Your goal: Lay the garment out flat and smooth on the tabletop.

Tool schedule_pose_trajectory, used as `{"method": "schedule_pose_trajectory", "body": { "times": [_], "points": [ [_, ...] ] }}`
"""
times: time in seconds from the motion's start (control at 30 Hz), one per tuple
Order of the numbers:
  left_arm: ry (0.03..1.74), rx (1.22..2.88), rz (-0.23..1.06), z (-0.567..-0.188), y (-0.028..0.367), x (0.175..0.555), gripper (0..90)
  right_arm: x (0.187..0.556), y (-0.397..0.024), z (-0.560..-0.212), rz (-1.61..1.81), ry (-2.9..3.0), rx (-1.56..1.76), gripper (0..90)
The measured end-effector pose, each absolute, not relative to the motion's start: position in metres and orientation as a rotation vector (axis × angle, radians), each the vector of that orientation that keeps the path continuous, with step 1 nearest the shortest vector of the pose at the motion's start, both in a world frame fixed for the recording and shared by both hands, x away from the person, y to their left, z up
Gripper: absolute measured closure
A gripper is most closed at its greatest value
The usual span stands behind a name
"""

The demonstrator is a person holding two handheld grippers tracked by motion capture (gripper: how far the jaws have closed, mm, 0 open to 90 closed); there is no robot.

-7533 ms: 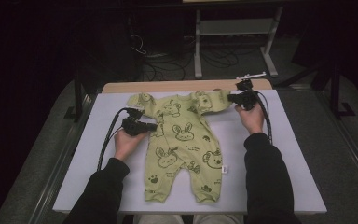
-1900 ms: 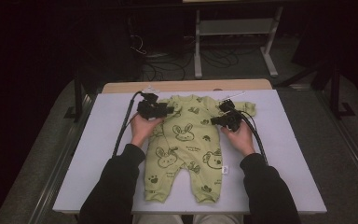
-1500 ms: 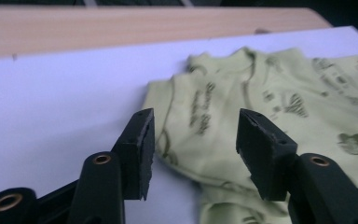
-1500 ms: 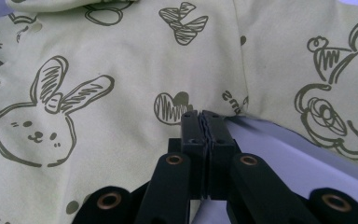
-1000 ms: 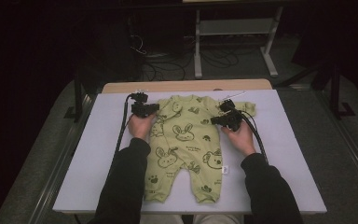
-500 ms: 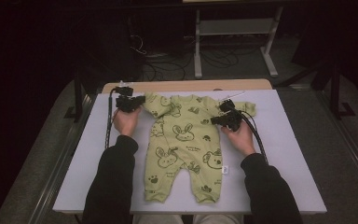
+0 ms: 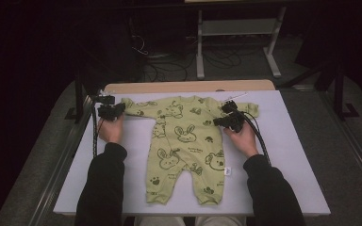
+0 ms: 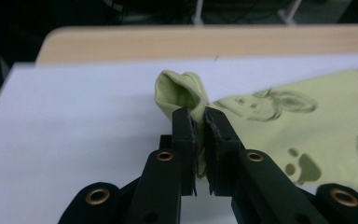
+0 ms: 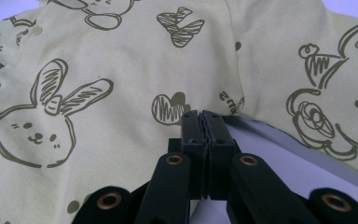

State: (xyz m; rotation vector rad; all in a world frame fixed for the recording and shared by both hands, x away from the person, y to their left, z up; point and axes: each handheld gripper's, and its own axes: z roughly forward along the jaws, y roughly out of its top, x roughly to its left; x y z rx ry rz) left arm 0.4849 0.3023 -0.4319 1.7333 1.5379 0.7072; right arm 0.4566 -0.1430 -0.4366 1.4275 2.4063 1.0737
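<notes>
A green baby romper (image 7: 184,141) lies flat on the white table (image 7: 287,179), legs toward six o'clock, neck at twelve. At its three o'clock underarm, the right gripper (image 7: 229,120) presses down with jaws fully together, holding nothing visible. Farther, at ten o'clock, the left gripper (image 7: 111,110) pinches the sleeve cuff (image 8: 182,93).

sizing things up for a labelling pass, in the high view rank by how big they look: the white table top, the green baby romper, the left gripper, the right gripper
1. white table top, by far the largest.
2. green baby romper, spread flat on it.
3. left gripper and right gripper: both small and look about alike, so no ranking between them.
</notes>
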Motion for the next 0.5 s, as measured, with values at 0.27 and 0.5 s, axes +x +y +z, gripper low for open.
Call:
{"method": "schedule_pose_trajectory", "body": {
  "times": [0.27,0.5],
  "points": [
    [1.520,1.743,0.686,-0.438,0.304,0.483,80.1,0.457,-0.143,-0.437,1.078,2.404,1.445,86.8],
    [1.495,1.686,0.627,-0.428,0.309,0.472,49.6,0.453,-0.151,-0.426,1.114,2.351,1.444,71.0]
  ]
}}
